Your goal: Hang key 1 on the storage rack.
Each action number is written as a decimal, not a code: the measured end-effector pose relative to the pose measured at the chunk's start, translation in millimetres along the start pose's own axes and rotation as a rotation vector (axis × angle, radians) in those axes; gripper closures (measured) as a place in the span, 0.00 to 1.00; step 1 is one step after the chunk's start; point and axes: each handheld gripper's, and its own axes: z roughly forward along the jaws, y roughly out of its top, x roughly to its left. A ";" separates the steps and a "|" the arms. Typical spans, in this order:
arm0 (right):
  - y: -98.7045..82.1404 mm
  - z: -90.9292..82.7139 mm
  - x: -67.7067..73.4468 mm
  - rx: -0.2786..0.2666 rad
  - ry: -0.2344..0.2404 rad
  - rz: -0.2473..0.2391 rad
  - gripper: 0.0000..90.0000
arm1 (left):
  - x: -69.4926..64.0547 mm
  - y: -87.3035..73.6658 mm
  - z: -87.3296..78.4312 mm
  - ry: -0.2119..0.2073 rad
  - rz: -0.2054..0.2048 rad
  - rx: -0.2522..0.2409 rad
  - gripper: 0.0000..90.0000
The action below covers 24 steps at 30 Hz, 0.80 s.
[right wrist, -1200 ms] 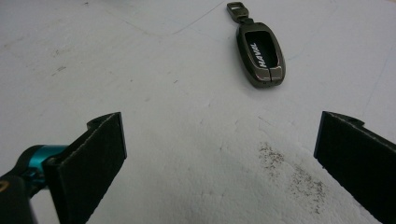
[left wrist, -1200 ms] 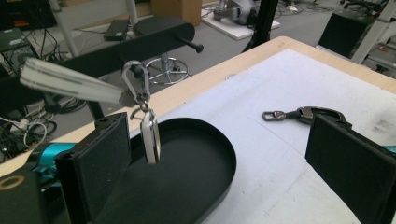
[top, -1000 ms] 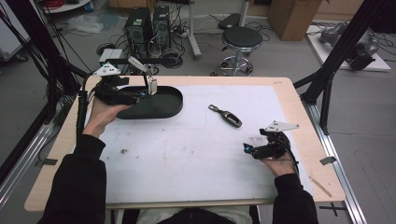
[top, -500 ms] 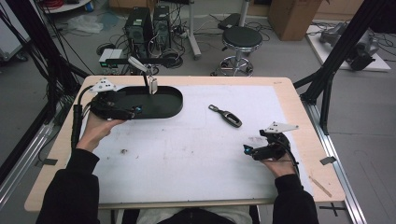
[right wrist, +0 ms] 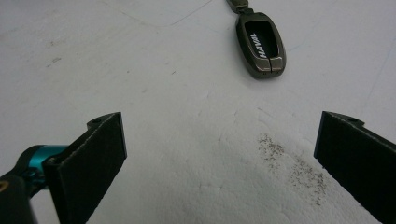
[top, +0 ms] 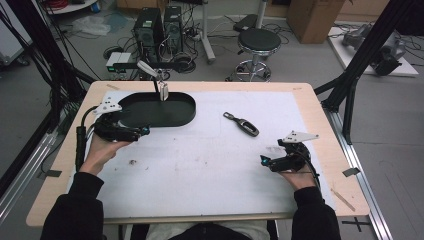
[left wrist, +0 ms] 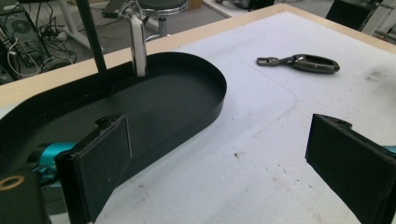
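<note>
On the white-covered table point(top: 200, 175), a key fob point(top: 242, 124) lies near the middle, right of the black tray point(top: 185, 114) at the far-left corner. Both grippers, left point(top: 142, 131) and right point(top: 264, 161), gape empty. Likely next: the right reaches forward and closes on the fob.

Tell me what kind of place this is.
Most likely a lab or workshop set up for recording. Desktop computer towers and tangled cables sit on the bare floor, black frame struts flank the table, and a stool stands behind it.
</note>
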 end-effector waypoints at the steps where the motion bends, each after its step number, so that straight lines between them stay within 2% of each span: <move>1: 0.0 0.1 -0.2 0.001 -0.003 -0.005 0.02 | -1.0 -1.2 -0.2 0.000 0.003 0.002 0.08; 4: 0.0 0.2 -0.3 0.000 -0.003 -0.005 0.02 | -3.5 -3.2 -1.4 0.003 0.009 0.002 0.08; 8: 0.0 0.4 0.1 0.001 -0.002 -0.002 0.02 | -5.1 -9.3 -1.5 0.008 -0.001 -0.008 0.08; 24: 1.8 2.0 -1.4 0.010 0.001 0.001 0.02 | -19.3 -49.6 -8.4 0.024 0.010 0.040 0.08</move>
